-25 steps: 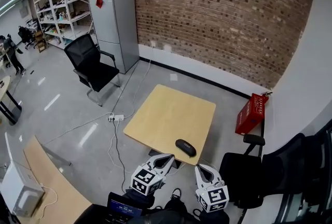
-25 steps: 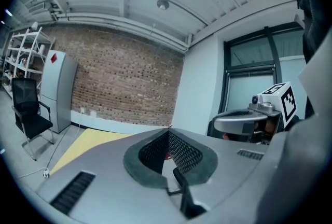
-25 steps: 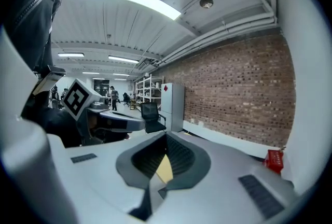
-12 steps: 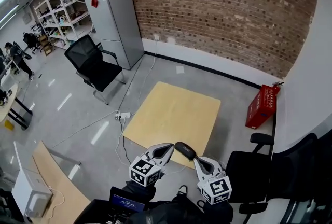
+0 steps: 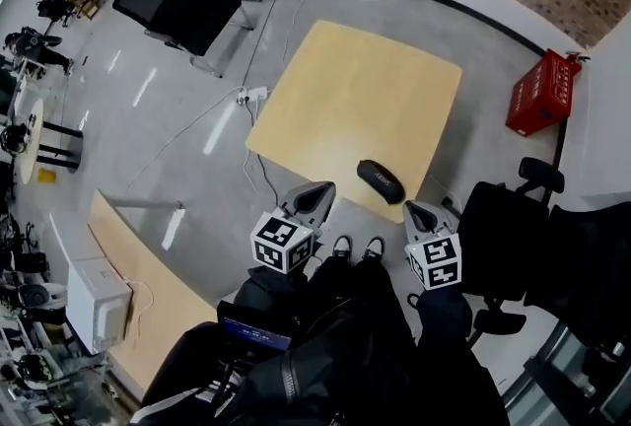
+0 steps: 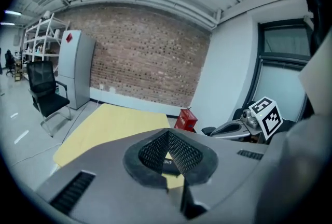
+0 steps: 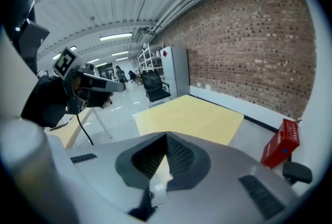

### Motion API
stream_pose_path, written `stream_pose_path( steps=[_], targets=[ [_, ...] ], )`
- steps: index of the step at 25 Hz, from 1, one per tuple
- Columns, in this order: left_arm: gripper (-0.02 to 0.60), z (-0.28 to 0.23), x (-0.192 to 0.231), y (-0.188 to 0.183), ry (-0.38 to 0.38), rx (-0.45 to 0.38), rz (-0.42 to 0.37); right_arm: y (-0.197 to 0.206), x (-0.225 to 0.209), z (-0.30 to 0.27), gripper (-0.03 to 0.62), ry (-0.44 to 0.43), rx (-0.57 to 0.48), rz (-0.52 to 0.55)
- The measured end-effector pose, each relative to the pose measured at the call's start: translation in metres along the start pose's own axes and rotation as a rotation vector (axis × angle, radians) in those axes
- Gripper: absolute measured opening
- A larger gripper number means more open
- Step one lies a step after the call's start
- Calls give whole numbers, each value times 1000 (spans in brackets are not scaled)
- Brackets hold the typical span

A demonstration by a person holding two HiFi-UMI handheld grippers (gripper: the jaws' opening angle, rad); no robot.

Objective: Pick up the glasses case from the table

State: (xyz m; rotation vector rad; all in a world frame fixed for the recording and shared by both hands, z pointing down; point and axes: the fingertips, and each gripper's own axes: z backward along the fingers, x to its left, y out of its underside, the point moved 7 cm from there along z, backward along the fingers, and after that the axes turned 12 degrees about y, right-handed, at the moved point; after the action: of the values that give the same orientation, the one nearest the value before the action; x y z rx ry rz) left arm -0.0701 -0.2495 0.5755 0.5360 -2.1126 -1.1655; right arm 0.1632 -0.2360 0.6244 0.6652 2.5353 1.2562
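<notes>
Head view: the glasses case [image 5: 380,179] lies flat on the yellow table [image 5: 345,89], at about 5 o'clock on the top and close to the near edge. Its long axis runs roughly 10 to 4 o'clock. It is dark, oblong and rounded. Nothing touches it.

The left gripper [image 5: 317,194] sits off the table edge at about 8 o'clock from the case. The right gripper [image 5: 418,213] sits at about 4 o'clock from it. Both are near the case but clear of it, and both point toward 12 o'clock and downward. We read this as a bracketing stance: the case lies between the two tools, so either one could take it.

Left gripper view: the pads meet at their tips and grip nothing. A dark sliver of the case shows low behind them, so we judge this tool to be aimed nearly at it.

Right gripper view: the jaws are clenched and empty, with the table top ahead at 12 o'clock.

Judgement: this is the approach stage and the pick is not yet begun. Whichever tool takes the case must first spread its jaws, since closed tips would only push it. The case's curved, smooth shell may slip, so a grip across the short width at mid-length looks safest.

Surroundings: a red box [image 5: 540,91] on the floor at 2 o'clock from the table, and a black chair [image 5: 177,5] at 10 o'clock.
</notes>
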Motion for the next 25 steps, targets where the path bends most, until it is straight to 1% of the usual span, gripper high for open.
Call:
stream_pose_path(
  steps=[4,6,8,9,10,13,15,19,22,25],
  targets=[
    [-2,-13,31,36,-11,73,64,34,-7,-55,3,-2,127,21],
    [-2,-20,47,49,-6,98,95,47,-9,-83,3,-5,193,34],
    [-2,-24,62,59,1,115,125,56,-10,-106,6,-11,238,49],
    [-2,-26,69,63,3,123,135,59,-9,-116,24,-17,251,54],
    [0,-27,75,67,4,130,142,62,-9,-126,70,-25,263,60],
    [-2,-26,86,81,2,151,166,70,-7,-148,174,-47,299,103],
    [-2,-23,89,91,-4,160,186,75,-4,-162,217,-50,326,147],
    [-2,-17,95,108,-11,172,216,96,0,-196,348,-77,443,227],
    [-2,-13,98,119,-21,177,232,111,4,-214,364,-90,513,274],
    [-2,-4,100,126,-30,177,244,123,7,-226,364,-74,546,304]
  ],
)
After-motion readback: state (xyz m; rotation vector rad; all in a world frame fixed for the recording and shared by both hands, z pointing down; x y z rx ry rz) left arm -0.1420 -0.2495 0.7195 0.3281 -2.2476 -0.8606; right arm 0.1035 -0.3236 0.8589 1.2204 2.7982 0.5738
